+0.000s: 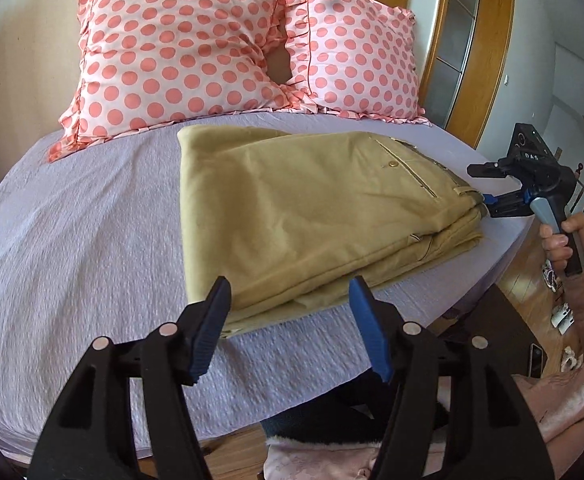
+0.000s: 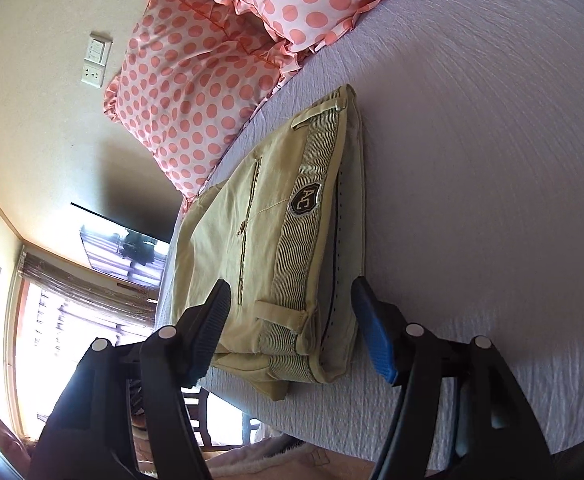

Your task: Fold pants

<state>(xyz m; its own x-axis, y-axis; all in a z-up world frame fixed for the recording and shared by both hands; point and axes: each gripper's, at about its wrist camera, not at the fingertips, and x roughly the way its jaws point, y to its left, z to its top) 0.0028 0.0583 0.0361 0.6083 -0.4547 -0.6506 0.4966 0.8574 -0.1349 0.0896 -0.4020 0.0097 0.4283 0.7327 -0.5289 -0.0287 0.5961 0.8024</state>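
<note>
The pants (image 1: 312,216) lie folded into a compact stack on the bed (image 1: 71,240), in front of the pillows (image 1: 179,52), likely the fold's finish. The left claw (image 1: 287,320) is open at the stack's near edge, gripping nothing; the right claw (image 2: 292,332) is open at the waistband end. Bare sheet surrounds the pants, though the bed's edge is close.

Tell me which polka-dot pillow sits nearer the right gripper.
The smaller pillow by the wooden door frame; the bigger pillow lies farther from the right gripper.
</note>
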